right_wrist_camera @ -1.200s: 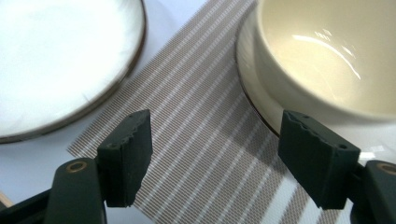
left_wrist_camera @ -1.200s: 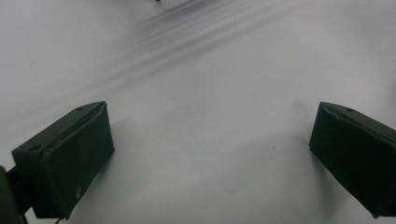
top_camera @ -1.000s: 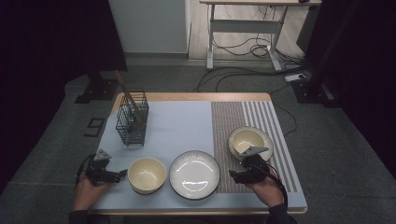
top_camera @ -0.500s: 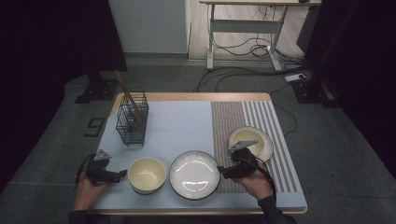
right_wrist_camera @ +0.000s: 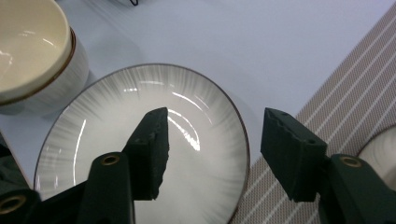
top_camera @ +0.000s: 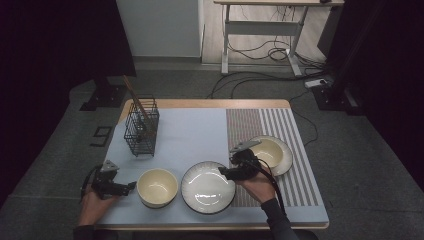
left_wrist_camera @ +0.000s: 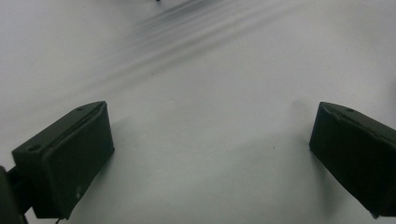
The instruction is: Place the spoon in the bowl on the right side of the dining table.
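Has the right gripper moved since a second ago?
Yes. The right gripper went left from the small plate to the large plate's rim, jaws closing, still empty.

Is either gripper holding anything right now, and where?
Nothing is held. The right gripper straddles the plate rim, fingers just closing, not yet touching; the left gripper is open over bare table.

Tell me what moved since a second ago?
The right gripper slid left from the small dish to the big plate; its jaws have just been closing around that plate's rim, not pressing yet. The left gripper, bowl and wire basket stayed put.
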`<state>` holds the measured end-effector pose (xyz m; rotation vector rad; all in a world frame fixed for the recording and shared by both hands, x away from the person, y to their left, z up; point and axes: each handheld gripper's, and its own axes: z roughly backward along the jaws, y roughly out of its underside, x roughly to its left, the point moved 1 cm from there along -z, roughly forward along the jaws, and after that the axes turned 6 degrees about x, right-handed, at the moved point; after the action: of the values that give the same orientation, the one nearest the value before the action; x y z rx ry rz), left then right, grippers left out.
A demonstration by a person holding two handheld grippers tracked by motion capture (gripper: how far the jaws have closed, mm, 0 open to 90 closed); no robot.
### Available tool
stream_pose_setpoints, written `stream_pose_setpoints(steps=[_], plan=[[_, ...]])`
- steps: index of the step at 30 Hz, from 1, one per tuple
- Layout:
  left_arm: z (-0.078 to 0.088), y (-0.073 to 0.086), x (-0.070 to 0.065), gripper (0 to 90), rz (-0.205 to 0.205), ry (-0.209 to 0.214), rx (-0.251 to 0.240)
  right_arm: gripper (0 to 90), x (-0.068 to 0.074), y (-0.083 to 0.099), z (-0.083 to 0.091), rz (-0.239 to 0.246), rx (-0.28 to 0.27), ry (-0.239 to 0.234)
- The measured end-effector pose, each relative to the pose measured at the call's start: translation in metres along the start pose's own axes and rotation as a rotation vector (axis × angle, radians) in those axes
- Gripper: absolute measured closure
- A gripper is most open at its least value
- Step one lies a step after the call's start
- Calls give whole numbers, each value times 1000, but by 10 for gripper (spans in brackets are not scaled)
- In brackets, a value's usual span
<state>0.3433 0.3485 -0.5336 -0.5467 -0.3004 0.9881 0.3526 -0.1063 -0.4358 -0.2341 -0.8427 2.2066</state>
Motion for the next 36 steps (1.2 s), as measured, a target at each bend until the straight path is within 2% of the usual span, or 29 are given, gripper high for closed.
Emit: stream_pose_setpoints(steps=[3, 5, 12, 17, 22, 36], plan=[[0, 0, 0, 0, -1, 1, 1, 446, 4, -8, -4, 14, 4, -12], [0, 0, 0, 0, 0, 1, 0, 436, 6, -14, -8, 24, 9, -1], [0, 0, 0, 0, 0, 0, 0, 442, 17, -32, -18, 107, 12, 11], [0, 0, 0, 0, 0, 1, 0, 466, 27, -46, -25, 139, 16, -24], [0, 0, 0, 0, 0, 1, 1, 470, 34, -60, -33, 156, 9, -53], [0, 0, 0, 0, 1, 1, 0, 480, 54, -97, -55, 195, -20, -87]])
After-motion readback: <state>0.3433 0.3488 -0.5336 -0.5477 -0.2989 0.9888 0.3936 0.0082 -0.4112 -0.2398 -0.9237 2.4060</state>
